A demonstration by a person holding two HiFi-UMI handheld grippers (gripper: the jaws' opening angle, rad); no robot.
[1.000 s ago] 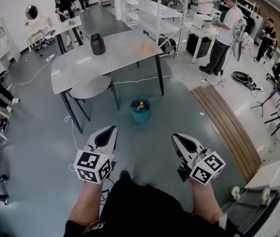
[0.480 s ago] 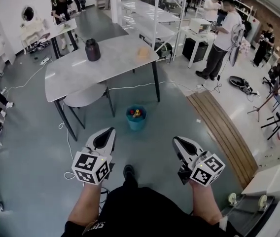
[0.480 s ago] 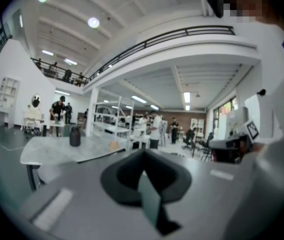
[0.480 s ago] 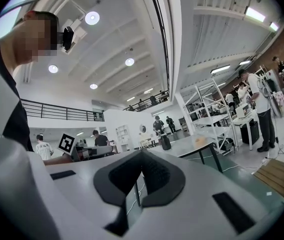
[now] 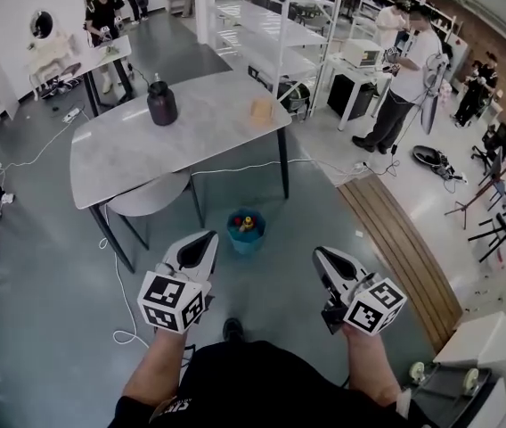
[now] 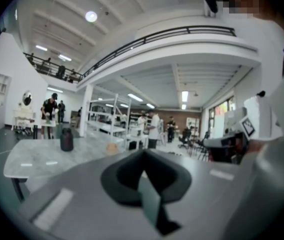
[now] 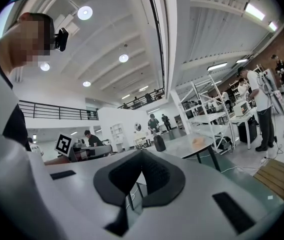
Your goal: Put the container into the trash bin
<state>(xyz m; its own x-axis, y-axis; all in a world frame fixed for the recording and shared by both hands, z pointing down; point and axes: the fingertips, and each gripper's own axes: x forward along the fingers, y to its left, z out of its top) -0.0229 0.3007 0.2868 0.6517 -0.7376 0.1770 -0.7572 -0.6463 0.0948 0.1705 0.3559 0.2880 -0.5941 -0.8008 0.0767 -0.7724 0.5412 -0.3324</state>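
The dark lidded container (image 5: 161, 102) stands upright on the grey table (image 5: 128, 150), toward its far left edge, untouched and well apart from both grippers. It now sits lower in the head view than a second ago, so the person has walked toward it. The left gripper (image 5: 201, 237) is held out level, jaws pressed together on nothing. The teal trash bin (image 5: 246, 231), already holding a few bits, stands on the floor beside the table leg and has drawn near the grippers. The right gripper (image 5: 321, 253) is likewise closed and empty. Judging by this, the approach is under way and the pickup has not begun.
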